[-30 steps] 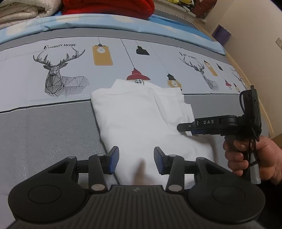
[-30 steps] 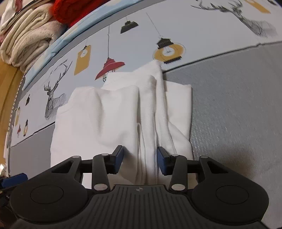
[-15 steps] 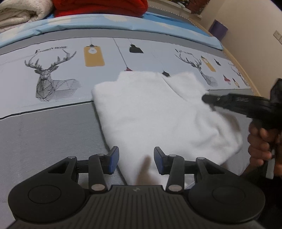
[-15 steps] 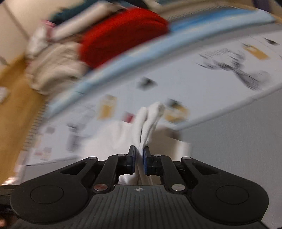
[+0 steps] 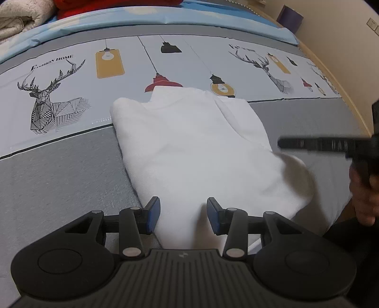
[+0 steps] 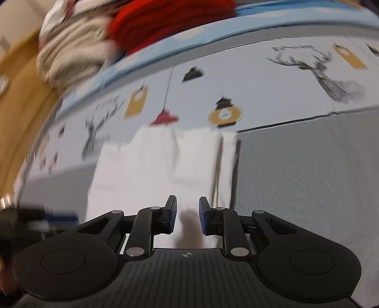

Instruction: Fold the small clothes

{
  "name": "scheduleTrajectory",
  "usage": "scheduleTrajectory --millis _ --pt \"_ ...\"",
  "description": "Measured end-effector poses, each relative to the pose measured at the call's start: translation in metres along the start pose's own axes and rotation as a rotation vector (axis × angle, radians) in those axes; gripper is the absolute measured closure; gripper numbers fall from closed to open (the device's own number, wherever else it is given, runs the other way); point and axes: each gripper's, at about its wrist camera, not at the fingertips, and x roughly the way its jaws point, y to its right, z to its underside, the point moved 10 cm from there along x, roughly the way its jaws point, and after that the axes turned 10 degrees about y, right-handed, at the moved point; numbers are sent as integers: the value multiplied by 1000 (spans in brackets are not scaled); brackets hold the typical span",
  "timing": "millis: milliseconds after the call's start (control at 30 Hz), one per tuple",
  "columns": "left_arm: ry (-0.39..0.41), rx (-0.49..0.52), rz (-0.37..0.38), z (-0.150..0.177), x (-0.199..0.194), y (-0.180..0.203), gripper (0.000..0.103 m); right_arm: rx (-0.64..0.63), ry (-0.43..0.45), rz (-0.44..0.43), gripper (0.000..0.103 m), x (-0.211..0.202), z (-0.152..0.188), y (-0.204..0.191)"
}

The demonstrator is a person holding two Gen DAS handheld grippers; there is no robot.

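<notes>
White garment point(image 5: 189, 147), soft, folded, rumpled corner

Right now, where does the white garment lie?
In both wrist views the white garment lies folded on the grey band of the printed mat, its far edge below the red lamp print.

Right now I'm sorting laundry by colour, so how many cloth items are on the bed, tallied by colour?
White: 1, the folded white garment on the printed mat.
Red: 1, the red bundle at the head of the bed.
Cream: 1, the cream blanket beside it.
Total: 3; blur in the right wrist view may hide more.
</notes>
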Motion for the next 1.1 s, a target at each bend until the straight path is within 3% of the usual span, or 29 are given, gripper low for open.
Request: scheduleTrajectory --millis 100,167,300,467,567,667,767,867,967,1100 --pt "2 -2 11 -2 4 7 56 -163 -82 74 82 7 21 -1" --pt "-15 1 19 1 11 11 56 -252 -139 129 67 14 36 3" --pt "-97 88 -39 24 34 8 53 -282 -136 141 65 15 38 2" --pt "-98 200 -36 30 31 16 47 -351 -134 161 62 13 38 0" --pt "-68 118 13 27 24 6 44 -260 -96 131 62 6 23 2" --pt "19 -33 42 9 16 -17 40 -97 22 92 62 0 -9 9" --pt "61 -195 26 -3 14 -47 40 51 99 106 61 7 -31 21" --pt "70 -304 27 -12 20 -66 40 111 104 143 60 25 -37 28" --pt "49 -333 23 -18 27 -73 40 147 81 189 60 44 -37 36" --pt "38 -300 24 -20 31 -70 40 173 61 201 61 65 -36 39"
